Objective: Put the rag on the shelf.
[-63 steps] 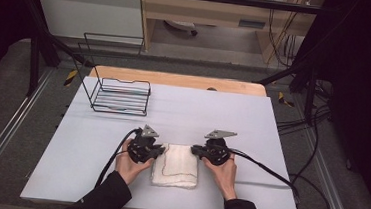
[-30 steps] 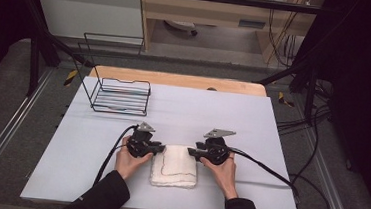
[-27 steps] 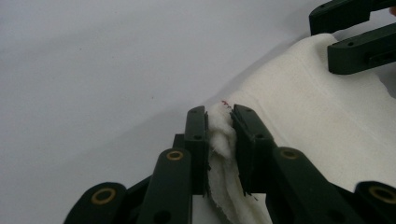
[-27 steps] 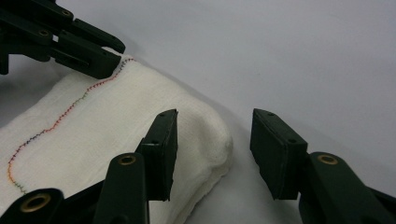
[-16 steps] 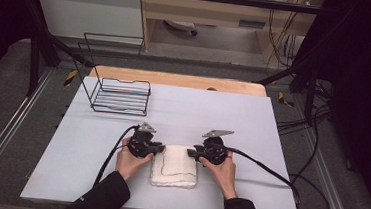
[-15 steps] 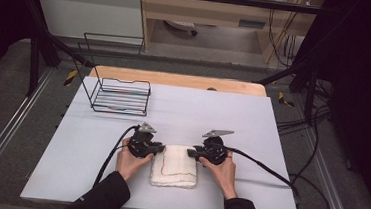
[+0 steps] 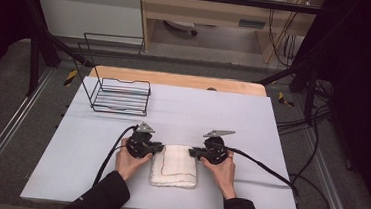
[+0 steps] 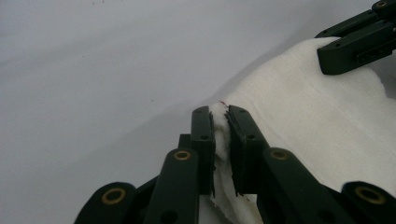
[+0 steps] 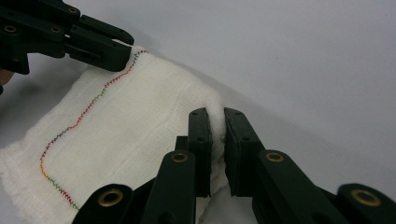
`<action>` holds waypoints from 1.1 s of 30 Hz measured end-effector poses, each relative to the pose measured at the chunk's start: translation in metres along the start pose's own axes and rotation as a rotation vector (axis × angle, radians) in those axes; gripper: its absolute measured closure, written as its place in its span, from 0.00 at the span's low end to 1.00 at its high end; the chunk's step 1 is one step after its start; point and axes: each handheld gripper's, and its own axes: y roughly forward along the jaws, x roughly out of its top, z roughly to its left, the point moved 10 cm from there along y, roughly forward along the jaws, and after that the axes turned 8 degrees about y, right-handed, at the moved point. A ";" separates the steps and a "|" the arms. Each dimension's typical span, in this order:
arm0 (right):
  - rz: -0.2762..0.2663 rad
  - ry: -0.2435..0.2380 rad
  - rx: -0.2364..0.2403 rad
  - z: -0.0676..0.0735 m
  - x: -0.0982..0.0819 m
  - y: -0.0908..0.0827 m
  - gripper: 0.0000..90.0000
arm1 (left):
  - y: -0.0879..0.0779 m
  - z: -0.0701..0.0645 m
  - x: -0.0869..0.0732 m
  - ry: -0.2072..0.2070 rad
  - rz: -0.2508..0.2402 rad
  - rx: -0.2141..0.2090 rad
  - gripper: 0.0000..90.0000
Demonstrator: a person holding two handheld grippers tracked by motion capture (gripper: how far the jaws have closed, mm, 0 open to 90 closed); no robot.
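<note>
Two hand-held grippers (image 7: 158, 149) (image 7: 193, 153), cloth (image 7: 174, 166) corners hidden between closed jaws.

The cloth (image 7: 174, 165) is white woven cotton, soft and slightly fuzzy, with a line of coloured stitching. It lies on the table (image 7: 183, 112), whose top is smooth, matt pale grey. Beyond the cloth stands a rack (image 7: 121, 97) of thin black wire. The fingers (image 8: 201, 140) pinching the cloth are matt black plastic with brass-coloured pins.
</note>
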 end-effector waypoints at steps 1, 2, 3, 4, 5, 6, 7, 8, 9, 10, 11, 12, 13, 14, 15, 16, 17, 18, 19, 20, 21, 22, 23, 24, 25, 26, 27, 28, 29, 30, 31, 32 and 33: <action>-0.005 -0.007 0.000 0.000 0.000 0.000 0.91 | -0.001 0.000 0.001 0.000 -0.005 0.001 0.90; -0.006 -0.005 0.002 0.001 0.000 -0.001 0.91 | -0.002 0.000 0.001 -0.001 -0.009 0.002 0.90; -0.009 -0.008 0.000 0.001 0.001 -0.002 0.91 | -0.003 0.000 0.001 0.000 -0.011 0.001 0.90; -0.009 -0.008 0.000 0.001 0.001 -0.002 0.91 | -0.004 0.000 0.002 0.001 -0.013 0.000 0.90; -0.021 -0.013 0.006 0.003 0.002 -0.004 0.91 | -0.005 -0.001 0.003 0.001 -0.020 -0.001 0.90; -0.027 -0.013 0.006 0.003 0.003 -0.006 0.91 | -0.006 -0.001 0.004 0.002 -0.026 -0.003 0.90; -0.034 -0.014 0.010 0.004 0.004 -0.007 0.91 | -0.007 -0.001 0.005 0.002 -0.033 -0.003 0.90; -0.039 -0.012 0.013 0.005 0.005 -0.009 0.91 | -0.009 -0.002 0.006 0.004 -0.040 -0.004 0.90; -0.046 -0.016 0.016 0.006 0.006 -0.011 0.91 | -0.011 -0.002 0.007 0.004 -0.046 -0.007 0.90; -0.046 -0.016 0.016 0.006 0.006 -0.011 0.91 | -0.013 -0.003 0.009 0.005 -0.056 -0.009 0.90; -0.060 -0.021 0.022 0.008 0.008 -0.015 0.91 | -0.015 -0.004 0.010 0.006 -0.063 -0.011 0.90; -0.068 -0.021 0.025 0.009 0.009 -0.017 0.91 | -0.016 -0.004 0.012 0.008 -0.069 -0.012 0.90; -0.073 -0.024 0.026 0.010 0.010 -0.019 0.91 | -0.018 -0.005 0.013 0.011 -0.075 -0.012 0.90; -0.078 -0.018 0.030 0.012 0.011 -0.021 0.91 | -0.020 -0.006 0.014 0.015 -0.081 -0.012 0.90; -0.078 -0.018 0.030 0.012 0.011 -0.021 0.91 | -0.022 -0.007 0.016 0.018 -0.086 -0.012 0.90; -0.090 -0.030 0.029 0.013 0.012 -0.025 0.91 | -0.023 -0.007 0.017 0.021 -0.090 -0.011 0.90; -0.097 -0.035 0.029 0.014 0.013 -0.026 0.91 | -0.025 -0.008 0.018 0.022 -0.095 -0.012 0.90; -0.097 -0.035 0.029 0.014 0.013 -0.026 0.91 | -0.027 -0.008 0.020 0.024 -0.102 -0.010 0.90; -0.108 -0.048 0.027 0.016 0.016 -0.029 0.91 | -0.031 -0.010 0.023 0.030 -0.115 -0.009 0.90; -0.114 -0.052 0.028 0.017 0.017 -0.031 0.91 | -0.033 -0.010 0.024 0.032 -0.119 -0.005 0.90; -0.120 -0.055 0.028 0.019 0.017 -0.032 0.91 | -0.035 -0.010 0.025 0.033 -0.126 -0.004 0.90; -0.126 -0.060 0.030 0.020 0.018 -0.034 0.91 | -0.035 -0.010 0.025 0.033 -0.126 -0.004 0.90; -0.132 -0.062 0.033 0.020 0.019 -0.035 0.91 | -0.038 -0.011 0.027 0.037 -0.133 -0.006 0.90; -0.139 -0.064 0.038 0.021 0.020 -0.037 0.91 | -0.038 -0.011 0.027 0.037 -0.133 -0.006 0.90; -0.143 -0.061 0.042 0.022 0.021 -0.038 0.91 | -0.040 -0.011 0.028 0.039 -0.138 -0.005 0.90; -0.143 -0.061 0.042 0.022 0.021 -0.038 0.91 | -0.042 -0.012 0.030 0.040 -0.142 -0.006 0.90; -0.153 -0.059 0.048 0.024 0.023 -0.041 0.91 | -0.043 -0.013 0.031 0.042 -0.149 -0.006 0.90; -0.159 -0.060 0.050 0.024 0.023 -0.043 0.91 | -0.045 -0.014 0.033 0.044 -0.155 -0.006 0.90; -0.162 -0.061 0.048 0.025 0.024 -0.044 0.91 | -0.049 -0.016 0.035 0.054 -0.165 -0.003 0.90; -0.162 -0.061 0.048 0.025 0.024 -0.044 0.91 | -0.049 -0.016 0.035 0.054 -0.165 -0.003 0.90; -0.172 -0.073 0.046 0.026 0.026 -0.047 0.92 | -0.051 -0.017 0.037 0.059 -0.169 0.000 0.90; -0.172 -0.073 0.046 0.026 0.026 -0.047 0.92 | -0.053 -0.018 0.038 0.065 -0.173 0.006 0.90; -0.186 -0.077 0.044 0.028 0.028 -0.050 0.92 | -0.055 -0.018 0.039 0.066 -0.181 0.007 0.90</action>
